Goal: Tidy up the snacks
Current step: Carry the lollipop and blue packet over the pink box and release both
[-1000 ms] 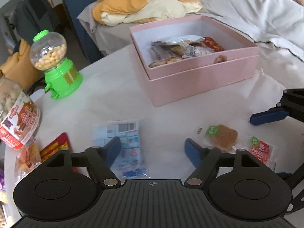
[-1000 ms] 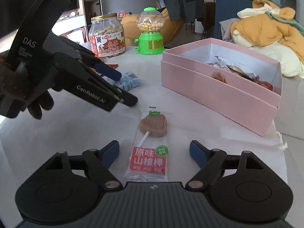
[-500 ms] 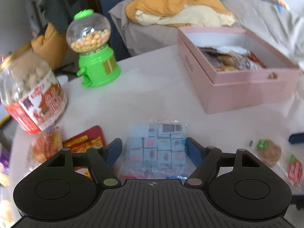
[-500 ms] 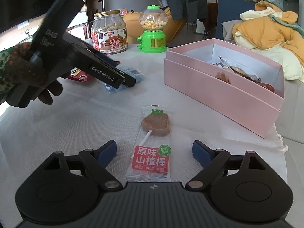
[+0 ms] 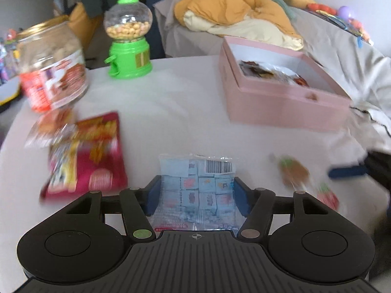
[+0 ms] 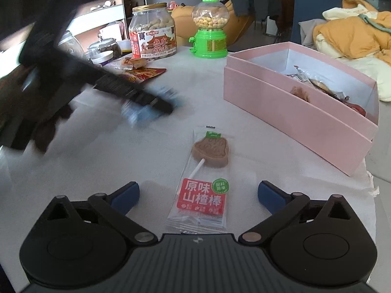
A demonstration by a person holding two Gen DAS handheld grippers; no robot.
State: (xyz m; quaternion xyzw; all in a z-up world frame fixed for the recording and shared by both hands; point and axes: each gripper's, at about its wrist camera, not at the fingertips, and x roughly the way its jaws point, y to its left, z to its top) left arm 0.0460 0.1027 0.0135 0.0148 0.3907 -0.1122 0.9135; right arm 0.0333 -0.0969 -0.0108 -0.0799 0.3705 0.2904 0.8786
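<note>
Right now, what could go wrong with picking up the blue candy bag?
The left gripper has its fingers on both sides of the blue candy bag. The crinkly wrapper looks slippery, so it might slide out. Carried low, it could also bump the wall of the pink box.

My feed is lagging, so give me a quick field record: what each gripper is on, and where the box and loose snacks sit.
left gripper: fingers against both sides of the blue candy bag
right gripper: open, fingers apart either side of the hawthorn lollipop, not touching
pink box: open, wrapped snacks inside
red snack packet: flat on table, left of blue bag
peanut jar: upright, beside green candy dispenser
</note>
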